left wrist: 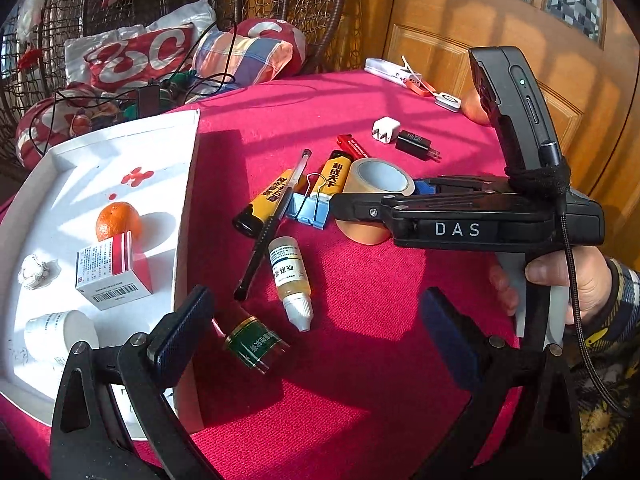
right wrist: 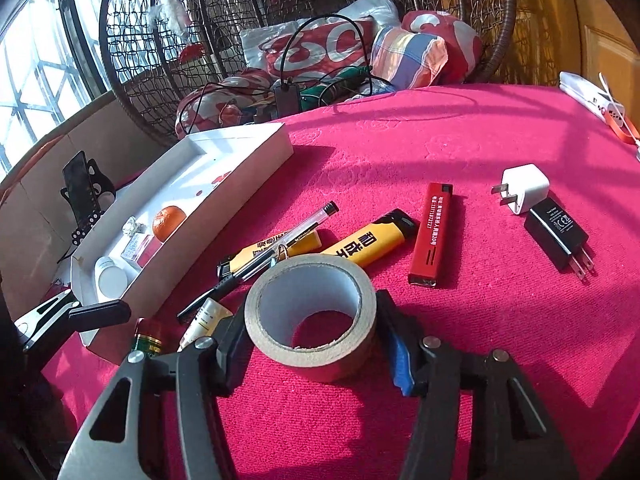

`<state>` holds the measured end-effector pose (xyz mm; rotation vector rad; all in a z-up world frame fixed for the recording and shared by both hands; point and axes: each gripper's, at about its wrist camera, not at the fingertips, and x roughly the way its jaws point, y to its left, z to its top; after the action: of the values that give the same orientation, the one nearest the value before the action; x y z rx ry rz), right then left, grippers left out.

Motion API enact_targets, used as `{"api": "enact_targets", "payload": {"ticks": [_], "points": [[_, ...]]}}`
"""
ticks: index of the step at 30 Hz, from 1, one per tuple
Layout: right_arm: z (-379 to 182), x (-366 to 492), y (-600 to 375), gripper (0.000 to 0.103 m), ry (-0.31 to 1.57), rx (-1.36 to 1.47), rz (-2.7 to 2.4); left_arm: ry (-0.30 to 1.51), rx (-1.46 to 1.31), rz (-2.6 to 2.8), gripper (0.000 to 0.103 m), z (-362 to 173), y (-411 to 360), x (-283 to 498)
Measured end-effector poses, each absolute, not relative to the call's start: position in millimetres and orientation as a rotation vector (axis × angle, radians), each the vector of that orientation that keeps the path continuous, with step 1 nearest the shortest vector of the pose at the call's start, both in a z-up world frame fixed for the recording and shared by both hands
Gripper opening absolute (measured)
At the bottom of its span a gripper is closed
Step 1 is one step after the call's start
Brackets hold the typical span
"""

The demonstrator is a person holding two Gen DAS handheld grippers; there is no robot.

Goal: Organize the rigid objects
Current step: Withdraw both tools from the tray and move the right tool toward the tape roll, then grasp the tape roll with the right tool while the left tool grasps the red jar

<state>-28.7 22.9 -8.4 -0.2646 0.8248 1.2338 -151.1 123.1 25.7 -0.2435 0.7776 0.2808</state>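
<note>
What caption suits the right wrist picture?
Right gripper clamps a tape roll on the red tablecloth.

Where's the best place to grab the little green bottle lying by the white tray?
Grip the green bottle across its round body. It lies on its side, so come from above with the left hand-held gripper, jaws straddling its width, clear of the tray wall beside it.

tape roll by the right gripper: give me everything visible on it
The tape roll is a wide ring of tan, paper-like tape on a pale grey-white core, hollow, the red tablecloth showing through it. It lies flat on the cloth, its opening facing up. The right gripper is shut on it, one black pad on each side of its outer wall. Behind it lie a pen and two yellow lighters; whether they touch it is unclear.
</note>
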Motion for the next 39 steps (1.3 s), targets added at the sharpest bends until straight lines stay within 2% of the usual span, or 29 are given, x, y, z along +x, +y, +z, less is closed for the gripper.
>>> {"api": "enact_targets", "payload": {"ticks": [15, 20, 28, 35, 36, 38, 39], "points": [[-11, -25, 24, 0.058, 0.856, -0.251, 1.242, 0.893, -0.241, 0.185, 0.103, 12, 104, -149], [-11, -26, 24, 0.058, 0.855, -0.249, 1.242, 0.873, -0.264, 0.11, 0.103, 18, 89, -165], [-12, -26, 23, 0.059, 0.859, -0.244, 1.244, 0.874, -0.309, 0.209, 0.103, 14, 107, -182], [-12, -26, 23, 0.059, 0.86, -0.241, 1.244, 0.897, -0.176, 0.243, 0.103, 5, 93, -171], [-12, -26, 23, 0.059, 0.86, -0.242, 1.244, 0.899, -0.17, 0.243, 0.101, 4, 91, -170], [-12, -26, 23, 0.059, 0.857, -0.246, 1.243, 0.89, -0.173, 0.241, 0.09, 2, 90, -171], [-12, -27, 23, 0.059, 0.856, -0.248, 1.242, 0.885, -0.18, 0.24, 0.071, 1, 91, -172]]}}
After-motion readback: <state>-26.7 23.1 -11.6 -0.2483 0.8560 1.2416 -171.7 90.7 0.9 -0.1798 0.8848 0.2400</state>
